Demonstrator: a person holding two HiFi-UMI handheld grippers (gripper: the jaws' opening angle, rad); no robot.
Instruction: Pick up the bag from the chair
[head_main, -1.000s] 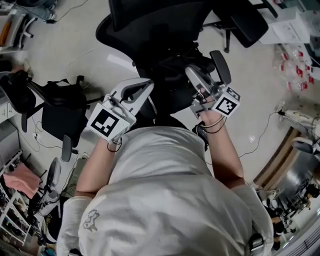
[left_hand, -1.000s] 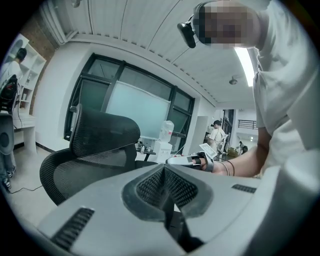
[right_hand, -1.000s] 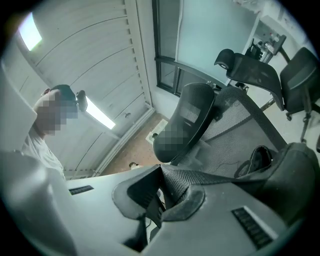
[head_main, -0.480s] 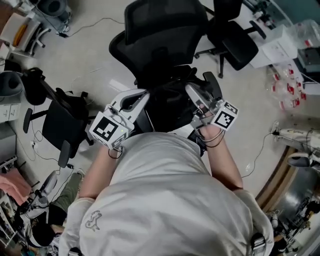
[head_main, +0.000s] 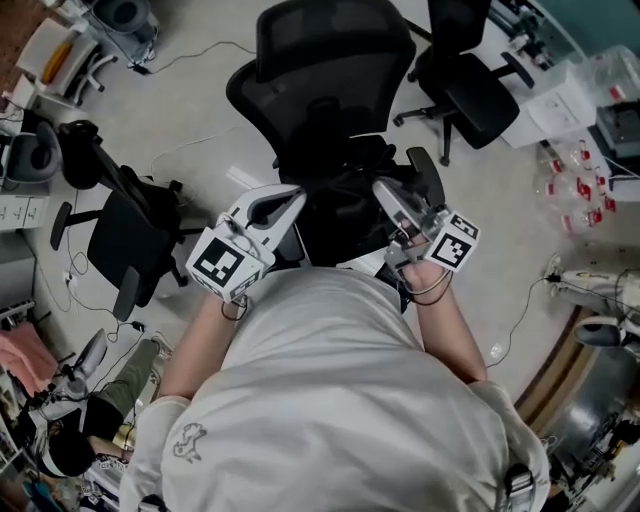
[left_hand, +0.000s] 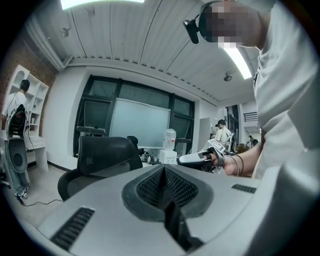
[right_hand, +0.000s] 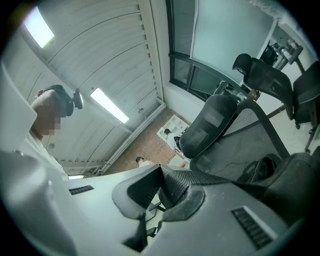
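In the head view a black office chair (head_main: 330, 50) stands right in front of me, and a black bag (head_main: 340, 195) lies slumped on its seat. Both grippers hover over the near side of the seat, at either side of the bag. My left gripper (head_main: 291, 194) is shut, pads pressed together with nothing between them. My right gripper (head_main: 383, 188) is also shut and holds nothing. In the right gripper view the chair's mesh backrest (right_hand: 212, 120) rises beyond the jaws, and a dark lump with a strap, probably the bag (right_hand: 260, 169), lies at the right.
A second black chair (head_main: 125, 240) stands to the left and a third (head_main: 470, 85) at the upper right. White boxes (head_main: 560, 95) and cables lie on the floor at the right. Someone's legs (head_main: 120, 400) show at the lower left.
The head camera has tilted, so the chair sits lower and fuller in view. Both grippers have stayed shut over the seat, barely shifting.
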